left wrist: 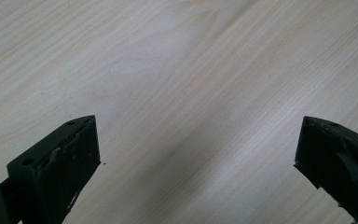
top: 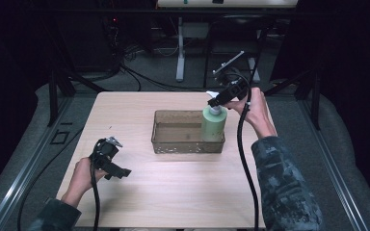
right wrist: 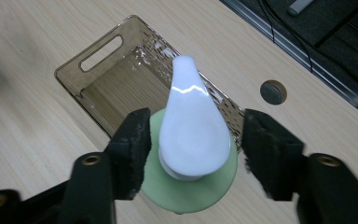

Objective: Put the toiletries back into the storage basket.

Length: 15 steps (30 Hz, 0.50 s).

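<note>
A pale green pump bottle (top: 214, 126) with a white pump head (right wrist: 193, 130) stands upright inside the right end of a clear brownish bin (top: 178, 144) at the table's middle. My right gripper (top: 215, 100) hovers over the bottle from the far right. In the right gripper view its jaws stand on either side of the pump head, a small gap on each side, so my right gripper (right wrist: 193, 135) is open. My left gripper (top: 120, 172) is low over the front left of the table. Its jaws are spread wide over bare wood, and nothing lies between them (left wrist: 198, 140).
The bin's (right wrist: 74, 79) left part holds nothing, and a handle slot is cut in its far end wall. A round grommet hole (right wrist: 273, 92) sits in the light wood table (top: 173, 192) near its right edge. Cables and a desk leg (top: 180, 53) lie beyond the far edge.
</note>
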Available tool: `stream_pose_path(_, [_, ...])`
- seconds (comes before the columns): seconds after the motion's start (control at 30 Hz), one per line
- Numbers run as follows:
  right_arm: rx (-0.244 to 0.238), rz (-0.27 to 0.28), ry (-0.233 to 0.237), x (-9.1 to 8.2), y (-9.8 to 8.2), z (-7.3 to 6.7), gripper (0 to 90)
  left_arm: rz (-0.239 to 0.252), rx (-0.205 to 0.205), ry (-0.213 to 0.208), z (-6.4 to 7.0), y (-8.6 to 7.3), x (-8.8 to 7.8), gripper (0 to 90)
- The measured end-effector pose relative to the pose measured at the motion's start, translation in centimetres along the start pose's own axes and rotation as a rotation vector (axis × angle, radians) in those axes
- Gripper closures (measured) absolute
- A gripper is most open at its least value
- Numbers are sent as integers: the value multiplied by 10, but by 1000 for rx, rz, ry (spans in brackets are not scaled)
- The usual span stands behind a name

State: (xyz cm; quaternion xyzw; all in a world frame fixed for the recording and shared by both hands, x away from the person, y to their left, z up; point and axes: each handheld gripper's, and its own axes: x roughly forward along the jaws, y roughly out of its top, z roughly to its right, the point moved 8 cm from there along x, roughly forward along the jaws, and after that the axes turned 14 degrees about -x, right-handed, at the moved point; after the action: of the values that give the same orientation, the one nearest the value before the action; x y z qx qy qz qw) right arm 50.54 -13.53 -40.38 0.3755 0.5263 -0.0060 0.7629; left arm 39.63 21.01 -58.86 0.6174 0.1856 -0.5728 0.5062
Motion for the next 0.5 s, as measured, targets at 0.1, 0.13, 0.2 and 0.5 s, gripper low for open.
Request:
stream_pose_path(0.1, [6,10,0,-1,-2,0,279,-2,-2,-2,0,0,0,0])
stream_pose_path(0.13, [16,12,4,-1,-3,-1,240,-2,-2,-2,0,0,0,0])
stream_pose_path(0.2, [21,20,8,-2,-4,-1,158,-2,-2,-2,0,0,0,0])
stream_pose_path(0.5, [24,36,5,-12,-16,-8,0,-3,3,0,0,0,0,0])
